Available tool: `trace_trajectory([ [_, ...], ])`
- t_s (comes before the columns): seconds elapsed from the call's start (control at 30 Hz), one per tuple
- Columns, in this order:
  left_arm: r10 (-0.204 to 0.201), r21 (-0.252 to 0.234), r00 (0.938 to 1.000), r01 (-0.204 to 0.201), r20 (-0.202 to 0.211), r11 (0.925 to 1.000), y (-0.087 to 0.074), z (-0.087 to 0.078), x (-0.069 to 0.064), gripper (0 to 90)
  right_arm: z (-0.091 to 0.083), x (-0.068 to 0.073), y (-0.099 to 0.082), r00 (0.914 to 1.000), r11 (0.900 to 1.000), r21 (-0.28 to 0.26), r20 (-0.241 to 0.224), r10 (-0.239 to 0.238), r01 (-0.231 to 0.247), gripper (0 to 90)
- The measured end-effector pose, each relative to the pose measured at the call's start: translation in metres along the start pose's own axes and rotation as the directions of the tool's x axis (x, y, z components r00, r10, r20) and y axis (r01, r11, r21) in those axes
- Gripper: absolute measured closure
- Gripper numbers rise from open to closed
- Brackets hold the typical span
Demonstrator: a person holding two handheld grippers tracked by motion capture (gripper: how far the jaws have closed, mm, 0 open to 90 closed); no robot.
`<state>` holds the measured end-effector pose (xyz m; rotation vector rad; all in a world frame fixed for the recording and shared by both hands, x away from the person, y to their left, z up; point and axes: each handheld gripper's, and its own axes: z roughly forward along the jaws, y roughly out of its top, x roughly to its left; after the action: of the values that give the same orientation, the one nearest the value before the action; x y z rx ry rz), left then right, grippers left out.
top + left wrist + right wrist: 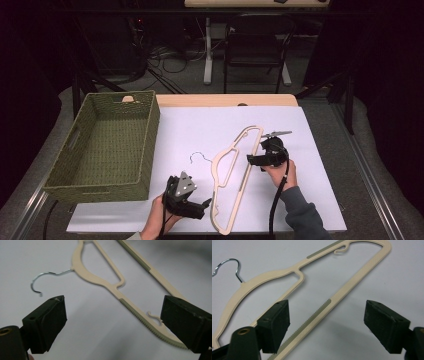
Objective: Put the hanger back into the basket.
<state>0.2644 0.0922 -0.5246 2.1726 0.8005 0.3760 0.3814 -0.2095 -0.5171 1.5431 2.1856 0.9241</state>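
Cream hanger [235,172] lies between my spread-jawed left gripper [204,204] and right gripper [251,160]; a careless nudge could slide it.

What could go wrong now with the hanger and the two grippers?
The hanger lies flat on the white sheet, so jaws closing from above might slip off its thin bar. The wire hook could snag the sheet. Both the left gripper and right gripper are open and hold nothing.
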Motion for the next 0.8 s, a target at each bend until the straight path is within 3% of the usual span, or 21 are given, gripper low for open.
trace_trajectory([
  [0.03, -0.013, 0.026, 0.9998, 0.013, 0.011, 0.9996, 0.004, 0.013, -0.001, 7.0, -0.002, -0.001, -0.002, 1.0, 1.0, -0.008, -0.002, -0.002, 0.002, 17.9],
  [0.17, -0.025, 0.072, 0.9997, 0.024, 0.0, 0.9971, 0.009, 0.033, -0.003, 10.7, -0.007, -0.003, -0.007, 0.9997, 0.9999, -0.008, -0.018, -0.015, 0.015, 18.2],
  [0.4, -0.02, 0.136, 0.9995, 0.023, -0.026, 0.9904, 0.007, 0.055, -0.01, 21.7, -0.003, -0.002, -0.006, 0.9995, 0.9999, -0.006, -0.028, -0.014, 0.014, 20.6],
  [0.53, -0.034, 0.141, 0.9994, 0.035, -0.01, 0.9894, 0.005, 0.056, -0.005, 32.3, -0.004, -0.002, -0.006, 0.9994, 0.9998, -0.012, -0.03, -0.019, 0.019, 20.9],
  [0.6, -0.036, 0.141, 0.9993, 0.034, 0.008, 0.9894, 0.004, 0.054, -0.002, 43.0, -0.005, -0.003, -0.006, 0.9994, 0.9999, -0.012, -0.033, -0.012, 0.012, 21.1],
  [0.63, -0.036, 0.137, 0.9993, 0.034, 0.01, 0.99, 0.004, 0.053, 0.0, 43.0, -0.005, -0.003, -0.006, 0.9994, 0.9999, -0.012, -0.033, -0.012, 0.012, 21.1],
  [0.7, -0.035, 0.137, 0.9993, 0.033, 0.016, 0.99, 0.003, 0.051, 0.005, 54.9, -0.005, -0.003, -0.007, 0.9992, 0.9999, -0.012, -0.038, -0.01, 0.009, 21.3],
  [0.8, -0.039, 0.147, 0.9988, 0.034, 0.029, 0.9885, 0.001, 0.047, 0.015, 62.4, -0.005, -0.002, -0.007, 0.999, 0.9998, -0.01, -0.042, -0.015, 0.015, 21.4],
])
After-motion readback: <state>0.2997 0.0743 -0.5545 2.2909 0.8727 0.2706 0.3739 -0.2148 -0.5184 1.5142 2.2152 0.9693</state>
